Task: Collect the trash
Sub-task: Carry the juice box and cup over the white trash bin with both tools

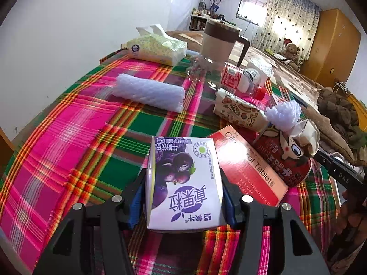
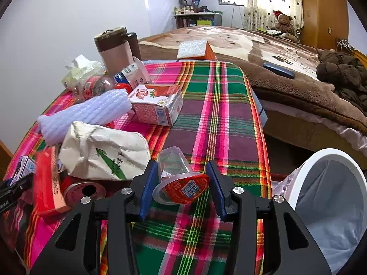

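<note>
My left gripper [image 1: 182, 188] is shut on a purple and white milk drink carton [image 1: 183, 183], its blue pads pressed on both sides, just above the plaid tablecloth [image 1: 80, 142]. My right gripper [image 2: 181, 183] holds a clear plastic jelly cup [image 2: 179, 174] with an orange lid between its blue pads, lying on its side. A white trash bin [image 2: 332, 194] with a grey liner stands at the lower right beside the table. The carton also shows at the left edge of the right wrist view [image 2: 24, 167].
More litter lies on the table: white foam net [image 1: 149, 91], red tablet box [image 1: 250, 167], red can [image 1: 286, 158], patterned paper bag [image 1: 238, 112], plastic bottle [image 1: 240, 80], strawberry carton [image 2: 158, 105], crumpled paper bag [image 2: 103, 153]. A tissue pack [image 1: 158, 48] and a jug [image 1: 218, 41] stand at the back. A bed [image 2: 275, 57] lies beyond.
</note>
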Tool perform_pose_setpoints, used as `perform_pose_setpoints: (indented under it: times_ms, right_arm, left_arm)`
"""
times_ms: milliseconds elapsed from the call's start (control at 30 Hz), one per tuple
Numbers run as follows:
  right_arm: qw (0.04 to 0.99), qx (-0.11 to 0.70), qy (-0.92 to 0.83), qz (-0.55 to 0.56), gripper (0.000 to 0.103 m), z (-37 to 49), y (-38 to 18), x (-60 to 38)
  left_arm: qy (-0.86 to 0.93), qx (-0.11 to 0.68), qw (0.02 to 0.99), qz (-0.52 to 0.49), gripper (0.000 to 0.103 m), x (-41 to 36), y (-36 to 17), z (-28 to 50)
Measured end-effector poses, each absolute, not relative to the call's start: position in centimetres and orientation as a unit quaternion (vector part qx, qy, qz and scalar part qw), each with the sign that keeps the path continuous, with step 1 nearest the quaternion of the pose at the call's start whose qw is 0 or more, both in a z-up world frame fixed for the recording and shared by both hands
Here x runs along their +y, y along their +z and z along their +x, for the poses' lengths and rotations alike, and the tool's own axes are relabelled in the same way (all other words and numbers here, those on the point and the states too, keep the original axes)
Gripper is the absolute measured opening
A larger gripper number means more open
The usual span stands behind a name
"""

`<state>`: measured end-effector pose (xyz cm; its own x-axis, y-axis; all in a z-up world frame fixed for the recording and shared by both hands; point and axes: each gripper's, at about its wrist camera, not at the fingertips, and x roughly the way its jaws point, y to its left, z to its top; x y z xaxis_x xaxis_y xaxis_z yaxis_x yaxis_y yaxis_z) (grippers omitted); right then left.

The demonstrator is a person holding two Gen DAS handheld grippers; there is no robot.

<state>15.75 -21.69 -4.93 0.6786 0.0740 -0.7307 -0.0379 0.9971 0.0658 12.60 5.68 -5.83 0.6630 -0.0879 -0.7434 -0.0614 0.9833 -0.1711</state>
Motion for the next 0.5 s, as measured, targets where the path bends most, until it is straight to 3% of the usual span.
perform_pose_setpoints:
  times_ms: [500]
  right_arm:
    - [0.929,0.365,0.039,0.047,0.045,13.3,-2.9,-22.0]
  left_arm:
    - [-0.020,0.369,0.926,-0.080,0.058,4.8,-2.6,10.9]
